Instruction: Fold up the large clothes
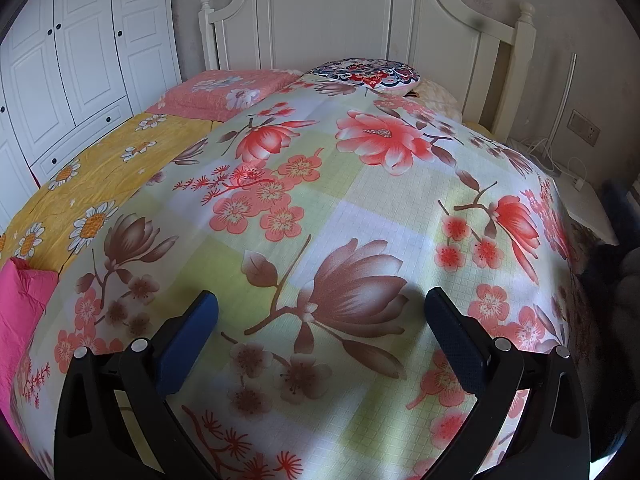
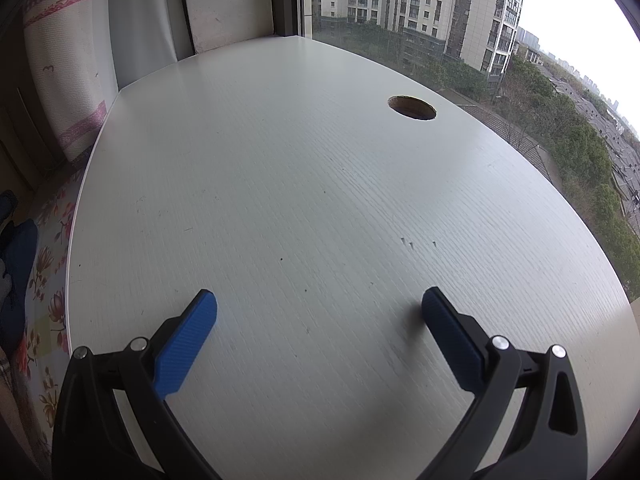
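Note:
A large floral sheet (image 1: 320, 208) with pink and brown flowers on pale green and white checks lies spread flat over the bed. My left gripper (image 1: 322, 312) hovers just above its near part, open, with nothing between the blue pads (image 1: 192, 344). My right gripper (image 2: 320, 308) is open over a white desk (image 2: 304, 184) by the window and holds nothing. A dark blue garment (image 2: 18, 264) shows at the left edge of the right wrist view, lying on the floral sheet (image 2: 52, 300); the same dark cloth (image 1: 616, 216) sits at the bed's right side.
A yellow daisy sheet (image 1: 100, 184) and a pink pillow (image 1: 224, 92) lie at the left, and a bright pink cloth (image 1: 20, 308) lies at the near left. A round patterned cushion (image 1: 366, 72) rests by the white headboard (image 1: 340, 16). White wardrobe (image 1: 68, 64) stands left. The desk has a cable hole (image 2: 412, 108).

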`<action>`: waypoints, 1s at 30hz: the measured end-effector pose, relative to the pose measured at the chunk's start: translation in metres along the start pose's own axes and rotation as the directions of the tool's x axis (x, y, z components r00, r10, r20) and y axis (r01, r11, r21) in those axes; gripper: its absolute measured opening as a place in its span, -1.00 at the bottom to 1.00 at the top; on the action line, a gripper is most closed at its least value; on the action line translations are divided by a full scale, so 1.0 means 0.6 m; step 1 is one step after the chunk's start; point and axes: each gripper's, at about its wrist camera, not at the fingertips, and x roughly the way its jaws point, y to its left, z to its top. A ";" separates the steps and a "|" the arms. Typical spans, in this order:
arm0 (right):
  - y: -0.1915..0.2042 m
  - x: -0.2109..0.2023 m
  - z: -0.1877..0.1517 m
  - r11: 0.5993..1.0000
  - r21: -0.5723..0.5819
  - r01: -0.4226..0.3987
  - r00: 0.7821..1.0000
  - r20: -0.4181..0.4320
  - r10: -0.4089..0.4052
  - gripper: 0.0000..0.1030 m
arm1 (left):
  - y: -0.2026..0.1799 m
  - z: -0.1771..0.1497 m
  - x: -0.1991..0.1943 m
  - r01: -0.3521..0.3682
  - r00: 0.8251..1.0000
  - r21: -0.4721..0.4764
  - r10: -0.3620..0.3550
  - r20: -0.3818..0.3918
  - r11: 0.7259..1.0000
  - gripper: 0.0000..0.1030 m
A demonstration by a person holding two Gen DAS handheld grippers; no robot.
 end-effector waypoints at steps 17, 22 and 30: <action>0.000 0.000 0.000 1.000 0.000 0.000 1.000 0.000 0.000 0.96 | 0.001 0.000 0.000 0.000 1.000 0.000 0.000 0.002 1.000 0.91; 0.000 0.000 0.000 1.000 0.000 0.000 1.000 0.000 0.000 0.96 | -0.001 -0.002 0.000 0.002 1.000 -0.001 -0.002 0.000 1.000 0.91; 0.000 0.000 0.000 1.000 0.000 0.000 1.000 0.000 0.000 0.96 | -0.001 -0.001 0.001 -0.001 1.000 0.001 0.001 -0.002 1.000 0.91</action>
